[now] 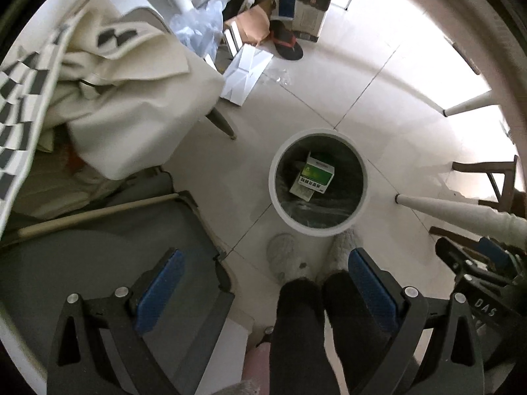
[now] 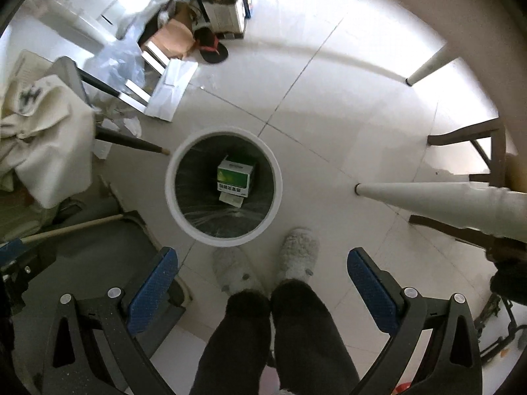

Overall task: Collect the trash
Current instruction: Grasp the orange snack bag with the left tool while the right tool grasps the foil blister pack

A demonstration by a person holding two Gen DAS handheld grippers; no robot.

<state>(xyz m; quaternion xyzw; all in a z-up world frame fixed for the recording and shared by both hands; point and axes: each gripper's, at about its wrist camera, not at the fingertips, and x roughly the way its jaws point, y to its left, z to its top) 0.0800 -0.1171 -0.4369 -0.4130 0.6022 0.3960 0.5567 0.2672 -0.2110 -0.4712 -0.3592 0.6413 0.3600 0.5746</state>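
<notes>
Hovering above the tiled floor, the left gripper (image 1: 263, 283) and the right gripper (image 2: 262, 279) are both spread wide and carry nothing. The green-and-white cardboard box (image 2: 235, 177) lies at the bottom of the round white lined bin (image 2: 173, 194), probably dropped there as trash. Around the bin rim the floor is bare, except a dark chair leg (image 2: 131, 143) and the fluffy grey slippers (image 2: 298, 256) close beside it.
</notes>
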